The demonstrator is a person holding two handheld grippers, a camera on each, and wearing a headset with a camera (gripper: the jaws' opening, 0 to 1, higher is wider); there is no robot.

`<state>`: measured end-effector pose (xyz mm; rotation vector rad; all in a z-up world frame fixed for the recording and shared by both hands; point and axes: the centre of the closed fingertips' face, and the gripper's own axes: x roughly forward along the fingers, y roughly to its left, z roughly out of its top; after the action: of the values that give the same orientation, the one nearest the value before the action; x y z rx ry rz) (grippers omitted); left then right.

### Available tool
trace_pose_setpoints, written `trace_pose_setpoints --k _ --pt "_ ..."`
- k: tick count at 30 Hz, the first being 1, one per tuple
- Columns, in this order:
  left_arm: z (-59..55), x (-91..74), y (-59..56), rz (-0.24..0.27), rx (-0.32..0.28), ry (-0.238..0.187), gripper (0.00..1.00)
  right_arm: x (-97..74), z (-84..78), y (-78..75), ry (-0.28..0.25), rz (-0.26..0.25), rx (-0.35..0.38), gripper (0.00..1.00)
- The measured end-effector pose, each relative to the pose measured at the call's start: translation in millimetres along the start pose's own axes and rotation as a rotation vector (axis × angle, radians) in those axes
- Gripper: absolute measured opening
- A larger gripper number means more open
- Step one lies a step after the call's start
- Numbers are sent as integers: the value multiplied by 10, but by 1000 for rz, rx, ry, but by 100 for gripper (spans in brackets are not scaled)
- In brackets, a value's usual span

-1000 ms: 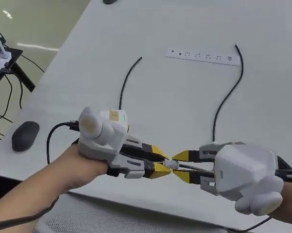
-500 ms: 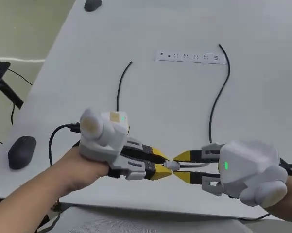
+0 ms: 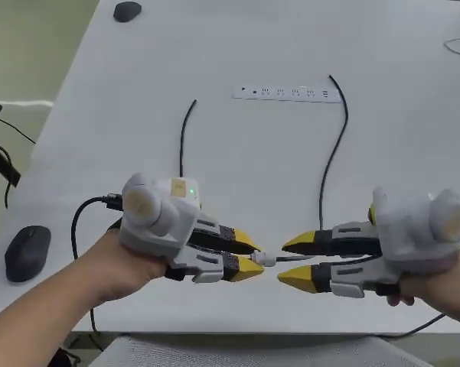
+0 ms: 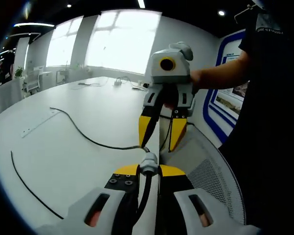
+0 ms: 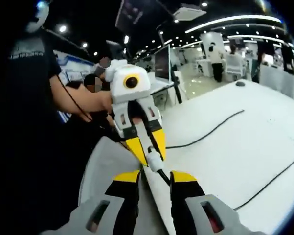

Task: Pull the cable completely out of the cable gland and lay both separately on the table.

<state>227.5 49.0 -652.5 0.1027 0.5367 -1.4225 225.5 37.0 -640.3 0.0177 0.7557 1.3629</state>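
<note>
Two hand-held grippers above white table (image 3: pixel 245 46), left (image 3: pixel 259 258) clamps cable gland (image 4: pixel 148 163), right (image 3: pixel 283 261) gapes, office

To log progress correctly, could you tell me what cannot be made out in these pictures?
- Whether the right gripper clamps the cable: head view, the cable vanishes between its spread jaws.
- How much cable sits inside the cable gland: all views, the gland's body and the left gripper hide it.
- Markings on the power strip: head view, too small.
</note>
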Motion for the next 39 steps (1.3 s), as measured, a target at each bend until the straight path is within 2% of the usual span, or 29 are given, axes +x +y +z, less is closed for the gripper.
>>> trace_pose_setpoints --k 2,3,4,5,7,9,13,15,16,18,25,30,34,38,39 --pt "14 -21 -4 2 5 -9 15 2 -41 23 41 62 109 16" --pt "22 -23 -2 5 8 -14 15 17 -9 -48 30 65 109 17" --pt "24 -24 -2 7 13 -15 15 23 20 -48 15 94 143 19" --pt "10 -23 6 15 22 -9 15 23 43 -23 14 147 217 20" --pt "-30 -16 0 19 36 5 15 34 108 -63 -16 193 278 17" --pt "-44 -12 -28 10 50 10 15 48 114 -24 -11 271 359 20" --pt "-45 -3 -49 6 60 14 15 125 16 -52 17 321 390 21" --pt "-37 8 -57 10 68 15 15 147 -33 -17 32 357 411 22" --pt "-36 16 -55 14 67 15 15 148 -84 38 66 382 450 22" --pt "-37 27 -64 13 69 16 15 157 -122 109 83 414 435 21" --pt "-22 71 -128 -10 74 20 15 177 -99 190 87 450 418 15" --pt "4 83 -129 -14 73 15 14 172 -108 187 113 454 379 10" --pt "-29 77 -103 -11 50 24 14 193 -105 179 117 442 330 9" --pt "-49 58 -100 -13 39 30 14 219 -105 173 109 392 175 9" --pt "-53 48 -99 -16 30 28 14 223 -90 181 93 371 109 9"
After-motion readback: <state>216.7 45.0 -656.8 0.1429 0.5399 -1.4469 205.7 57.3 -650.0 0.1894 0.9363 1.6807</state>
